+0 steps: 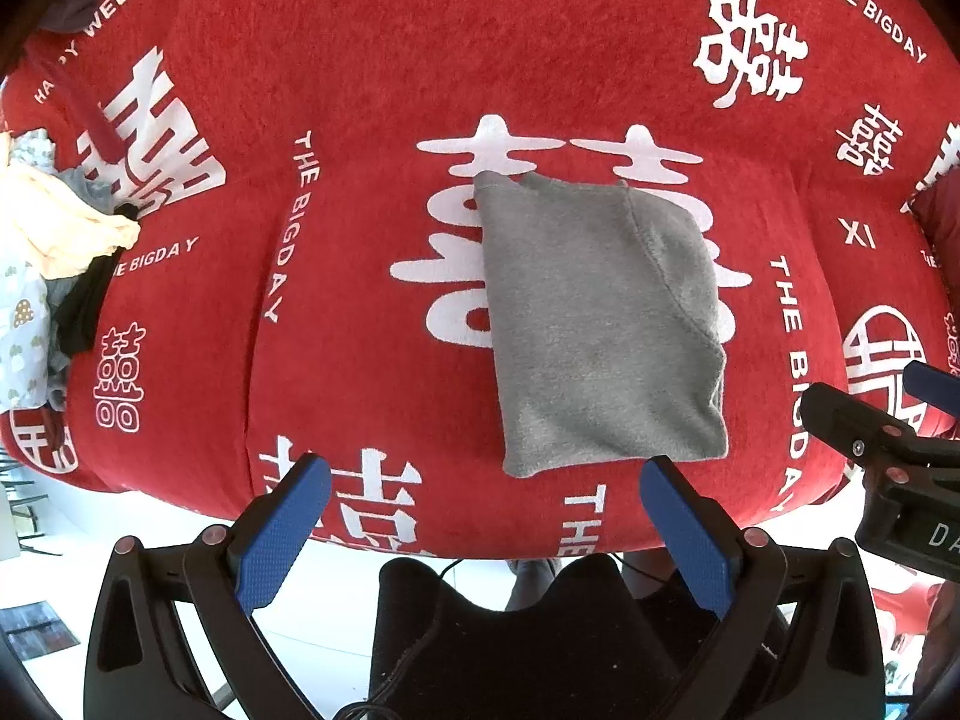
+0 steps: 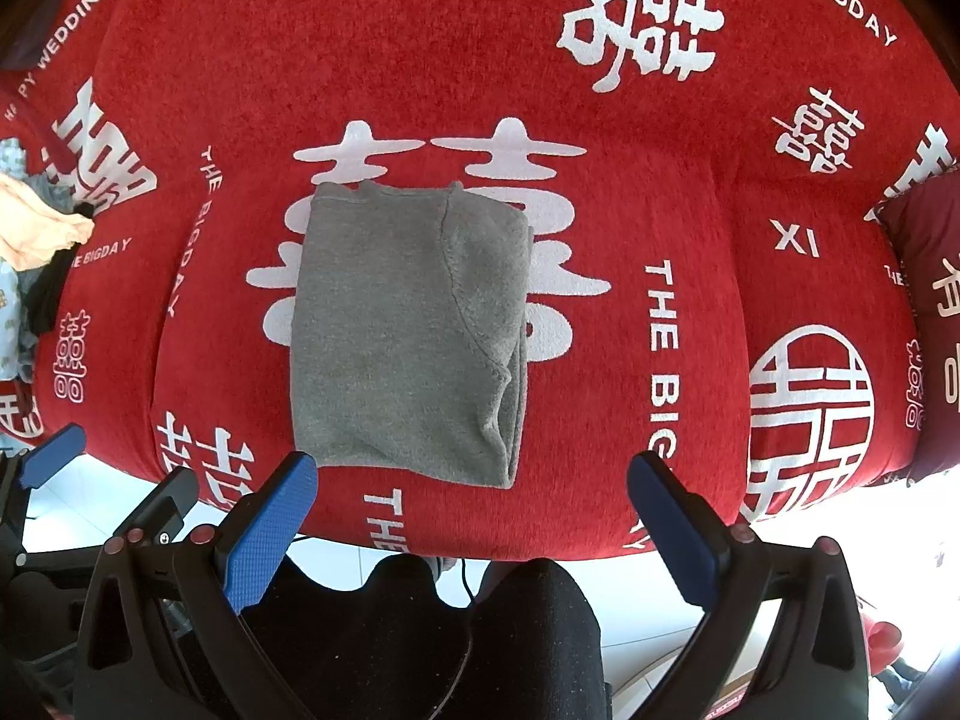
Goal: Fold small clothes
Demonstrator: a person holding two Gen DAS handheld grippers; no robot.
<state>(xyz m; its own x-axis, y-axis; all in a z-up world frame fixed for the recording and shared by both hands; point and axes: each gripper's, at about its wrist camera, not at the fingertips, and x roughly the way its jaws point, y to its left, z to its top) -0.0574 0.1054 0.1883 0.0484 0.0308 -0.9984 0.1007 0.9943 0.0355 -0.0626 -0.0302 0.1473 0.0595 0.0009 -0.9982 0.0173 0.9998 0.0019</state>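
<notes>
Grey garment [image 1: 600, 324] lies folded near the sofa's front edge [image 1: 468, 531]; both grippers [image 1: 486, 525] [image 2: 471, 519] are held apart, empty; the next piece from the left-end pile [image 1: 48, 252] is judged due.

Grey garment [image 1: 600, 324], plain, folded. Sofa cover [image 1: 372, 60]: red, printed with white double-happiness characters and white lettering "THE BIGDAY", "XI". Clothes pile [image 1: 42, 276]: pale yellow, black, grey, and light blue with small prints. Fingers [image 1: 282, 534]: blue textured pads on black frames. Cushion [image 2: 924, 276]: dark red, white characters.
</notes>
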